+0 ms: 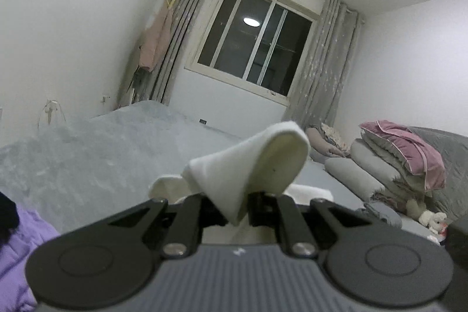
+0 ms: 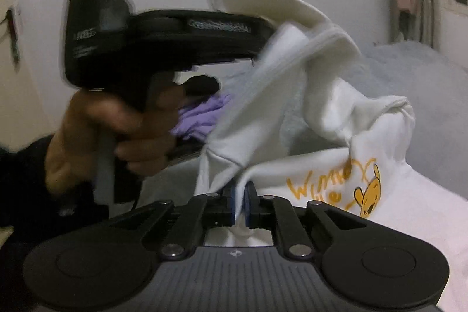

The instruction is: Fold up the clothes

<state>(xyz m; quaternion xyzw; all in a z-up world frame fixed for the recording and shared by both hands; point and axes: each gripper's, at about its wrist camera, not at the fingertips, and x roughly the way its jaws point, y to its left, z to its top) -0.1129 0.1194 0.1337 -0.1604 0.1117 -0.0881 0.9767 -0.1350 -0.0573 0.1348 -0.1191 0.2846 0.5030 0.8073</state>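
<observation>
- Two grippers clamp one white top [image 2: 321,107]: the right gripper [image 2: 240,202] pinches a fold between its blue pads, and the left gripper [image 1: 234,203] is closed on a bunched edge.
- The top hangs lifted between them above the grey bed [image 1: 102,154], its yellow bear print [image 2: 367,195] facing out.
- A hand [image 2: 96,136] grips the left tool's handle.
- Purple cloth [image 1: 17,247] lies on the bed beside it.

Home bedroom: bed [image 1: 117,142], curtained window [image 1: 251,43], piled bedding [image 1: 395,160]
</observation>
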